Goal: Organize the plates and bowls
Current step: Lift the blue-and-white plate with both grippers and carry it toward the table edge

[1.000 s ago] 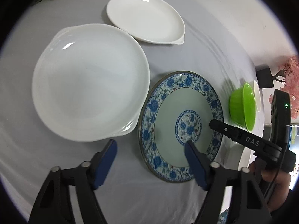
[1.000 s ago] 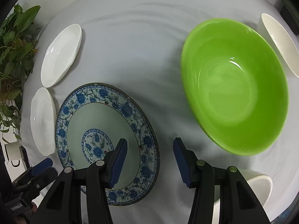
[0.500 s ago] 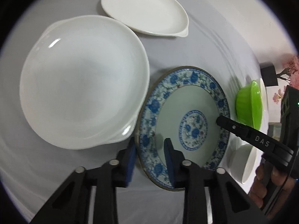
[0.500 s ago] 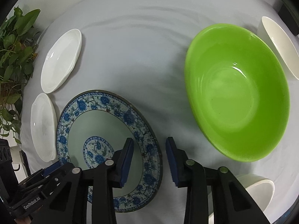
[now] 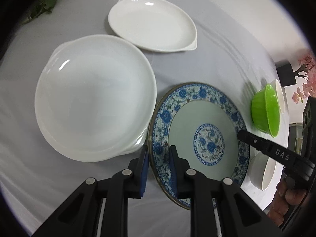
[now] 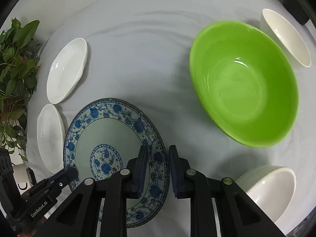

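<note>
A blue flower-patterned plate lies on the white tablecloth. My left gripper straddles its left rim, one pad outside and one inside. The jaws are closing and the pads look pressed on the rim. My right gripper straddles the opposite rim the same way, also closing on it. A large white plate with handles touches the blue plate's left edge. A white oval plate sits farther back. A green bowl stands right of the blue plate.
One white bowl stands behind the green bowl and another sits near my right gripper. A leafy plant borders the table's left side. A black box and pink blossoms stand at the far right.
Both grippers' jaws have narrowed from wide apart to a slim gap around the blue plate's rim. The left gripper has shifted right, from beside the plate onto its left rim.
</note>
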